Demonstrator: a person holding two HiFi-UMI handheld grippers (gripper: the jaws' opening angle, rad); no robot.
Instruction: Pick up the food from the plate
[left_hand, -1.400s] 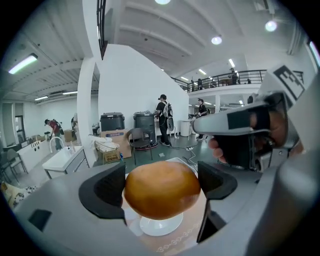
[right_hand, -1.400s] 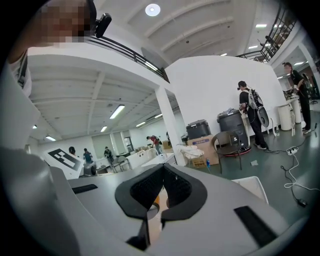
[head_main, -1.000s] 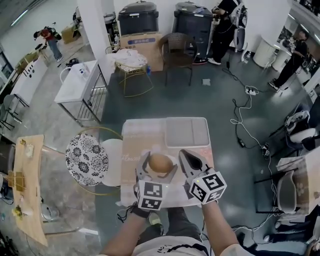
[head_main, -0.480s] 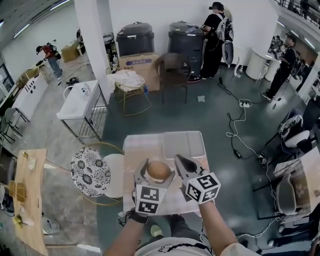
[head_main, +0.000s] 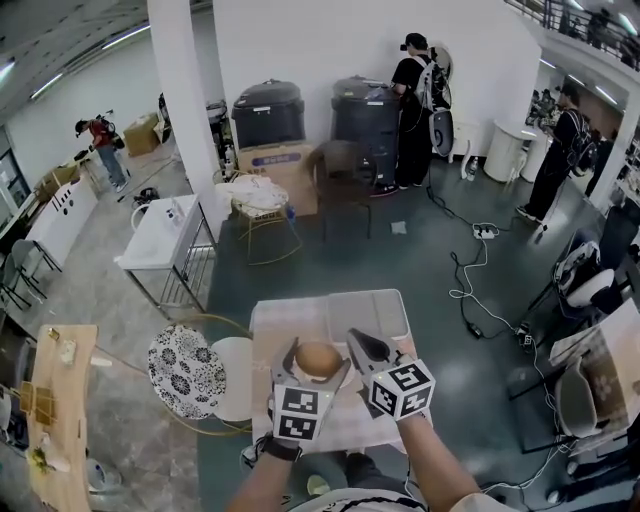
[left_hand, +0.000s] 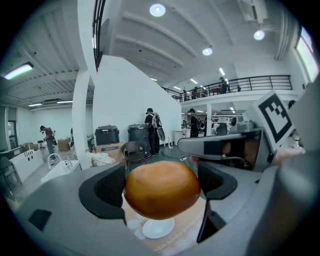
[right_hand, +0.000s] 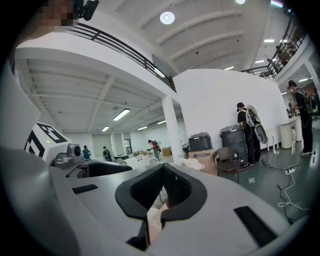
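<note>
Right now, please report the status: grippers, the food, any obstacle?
Left gripper jaws shut on bun, held above plate. Right gripper jaws shut, empty. Nothing in the way.

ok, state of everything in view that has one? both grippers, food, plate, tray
left gripper: shut on the bun.
right gripper: shut, nothing between the jaws.
bun: whole, held in the air above the plate.
plate: on the table, visible part bare.
tray: flat on the table's far side, empty.
</note>
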